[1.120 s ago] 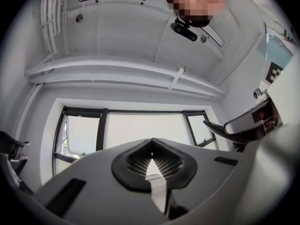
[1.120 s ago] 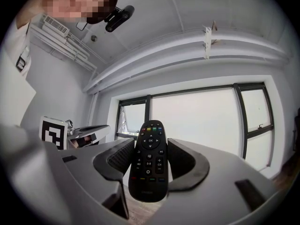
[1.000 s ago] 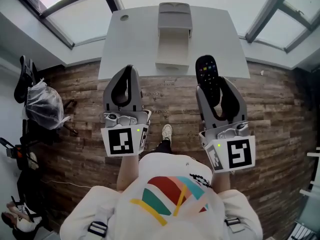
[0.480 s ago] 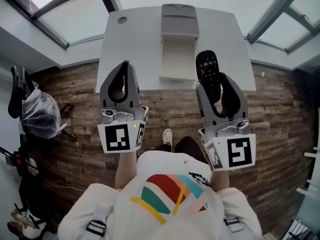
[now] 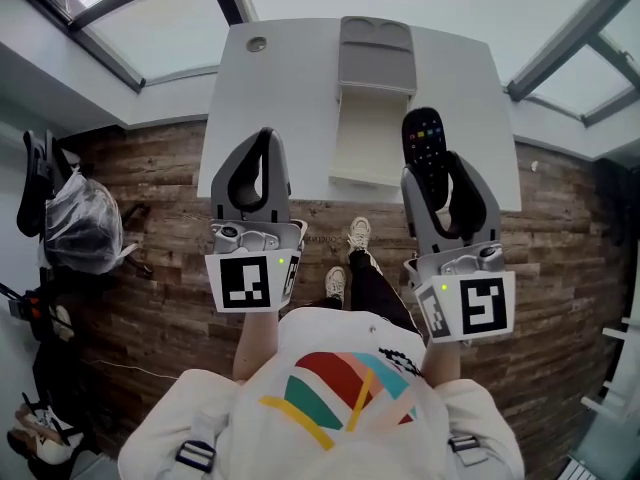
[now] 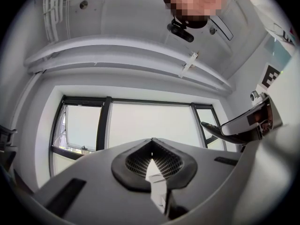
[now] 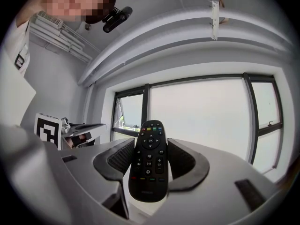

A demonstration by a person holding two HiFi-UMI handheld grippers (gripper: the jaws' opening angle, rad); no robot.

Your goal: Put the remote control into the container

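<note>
Head view: surface [image 5: 270, 88] and container [image 5: 372, 78] nearer than a second ago; approach under way.
Right tool [image 5: 440, 173]: clamps remote control [image 5: 424, 140], probably above surface, just right of container.
Left tool [image 5: 262, 148]: jaws together, empty.

remote control [image 7: 149, 165] buttons marked OK, 0-9, CH, no other legible text

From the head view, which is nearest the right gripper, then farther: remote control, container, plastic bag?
1. The remote control, held by the right gripper itself.
2. The container, on the table, just to the left.
3. The plastic bag, far left on the floor.
</note>
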